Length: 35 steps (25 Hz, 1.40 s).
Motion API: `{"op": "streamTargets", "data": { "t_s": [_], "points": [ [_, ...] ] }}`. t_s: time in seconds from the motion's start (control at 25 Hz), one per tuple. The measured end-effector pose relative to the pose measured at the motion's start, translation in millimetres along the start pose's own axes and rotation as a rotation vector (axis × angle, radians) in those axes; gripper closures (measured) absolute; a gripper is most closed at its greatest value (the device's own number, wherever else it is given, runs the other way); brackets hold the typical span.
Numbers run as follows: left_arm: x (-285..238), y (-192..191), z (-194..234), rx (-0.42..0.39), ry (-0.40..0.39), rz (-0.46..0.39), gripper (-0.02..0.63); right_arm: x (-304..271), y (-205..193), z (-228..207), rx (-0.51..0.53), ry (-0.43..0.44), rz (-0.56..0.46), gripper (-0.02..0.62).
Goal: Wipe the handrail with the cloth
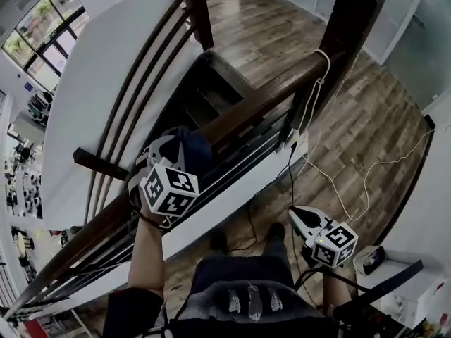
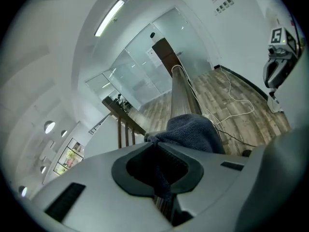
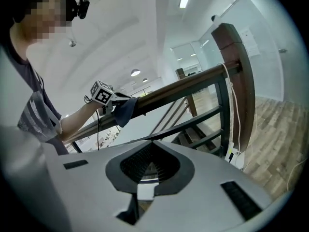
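The left gripper point(image 2: 157, 148) is clenched on the dark blue cloth point(image 2: 193, 132). A fold of the fabric is pinched between its jaws, and the rest bunches up just past the tips. The bunch lies draped over the top of the dark wooden handrail point(image 1: 261, 104), so the cloth is pressed onto the rail right in front of the claw. From there the rail slopes on towards the tall newel post point(image 1: 352, 27), where a white cable point(image 1: 324, 69) is looped over it. The right gripper point(image 1: 304, 218) hangs low beside the person's leg, above the wood floor point(image 1: 366, 132) and well apart from the rail. Its jaws are closed tip to tip with nothing between them.
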<state>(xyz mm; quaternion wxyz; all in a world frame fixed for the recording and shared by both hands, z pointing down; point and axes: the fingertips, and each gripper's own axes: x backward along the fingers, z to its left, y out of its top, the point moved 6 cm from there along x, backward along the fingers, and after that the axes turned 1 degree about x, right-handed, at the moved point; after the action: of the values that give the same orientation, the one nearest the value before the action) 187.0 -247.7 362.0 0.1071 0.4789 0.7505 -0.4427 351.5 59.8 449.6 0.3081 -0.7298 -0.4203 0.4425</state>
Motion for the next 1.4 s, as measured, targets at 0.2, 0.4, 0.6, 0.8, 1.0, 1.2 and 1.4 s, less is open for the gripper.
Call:
{"op": "streamTargets", "data": {
  "t_s": [0.2,0.4,0.6,0.8,1.0,1.2,1.4],
  "points": [
    [-46.7,75.5,-29.5,0.005,0.034,0.012,0.575,15.9,12.2,-72.2,-0.040,0.107,0.021,0.594],
    [-103.3,171.6,-57.3,-0.043,0.011,-0.057,0.574,35.3,16.9,-120.9,-0.045,0.126,0.050,0.594],
    [-159.2,255.0,-83.4,-0.094,-0.001,-0.129,0.574,52.6,19.6,-154.5,-0.067,0.115,0.035,0.594],
    [-186.7,299.9,-92.1,-0.184,-0.041,-0.099,0.574,66.6,15.2,-180.4,-0.100,0.095,0.022,0.594],
    [-203.9,328.1,-106.8,-0.289,-0.060,-0.085,0.574,66.5,6.9,-195.2,-0.123,0.065,0.028,0.592],
    [-197.4,344.9,-104.4,-0.163,-0.228,-0.170,0.454,64.2,4.0,-192.7,-0.106,0.051,0.025,0.594],
    [-210.2,343.0,-142.9,-0.250,-0.422,-0.107,0.256,76.3,-7.0,-203.3,-0.168,0.023,0.020,0.593]
  ]
}}
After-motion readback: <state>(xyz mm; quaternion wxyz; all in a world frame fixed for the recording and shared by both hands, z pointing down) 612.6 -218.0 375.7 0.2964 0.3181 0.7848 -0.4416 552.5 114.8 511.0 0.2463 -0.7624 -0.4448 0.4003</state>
